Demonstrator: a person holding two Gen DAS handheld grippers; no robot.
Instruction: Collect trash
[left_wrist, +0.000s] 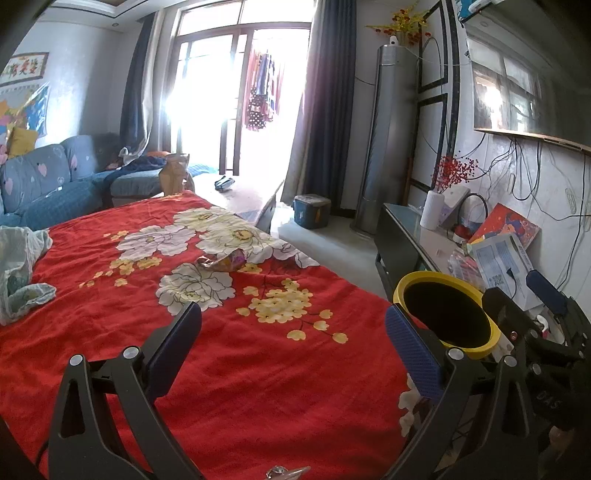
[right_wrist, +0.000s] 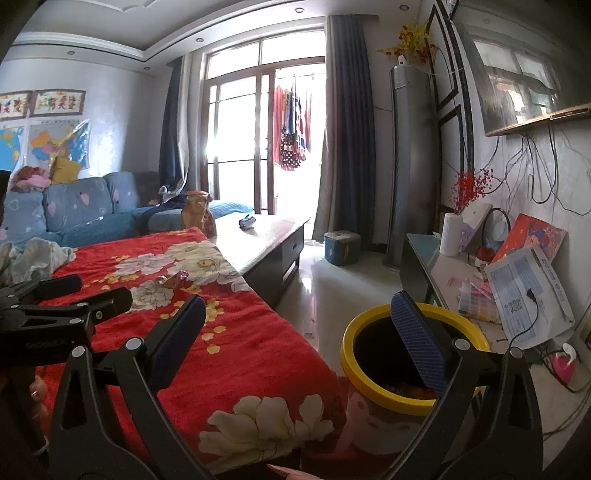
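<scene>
Both my tools, left tool (left_wrist: 291, 354) and right tool (right_wrist: 299, 339), hang spread wide and empty over the red-clothed surface (left_wrist: 229, 369) while that crumpled wrapper (left_wrist: 221, 261) lies mid-cloth, well away from the yellow-rimmed bin (right_wrist: 406, 373), looking light, crinkly and slippery, so I'd pinch its bunched middle.

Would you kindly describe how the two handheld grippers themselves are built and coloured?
Both match: the left gripper and the right gripper have black angular plastic linkage arms joined by round silver rivets. Each finger ends in a flat blue pad with a fine ribbed texture. White lettering marks the right gripper's black body in the left wrist view. No sleeves are visible.
</scene>
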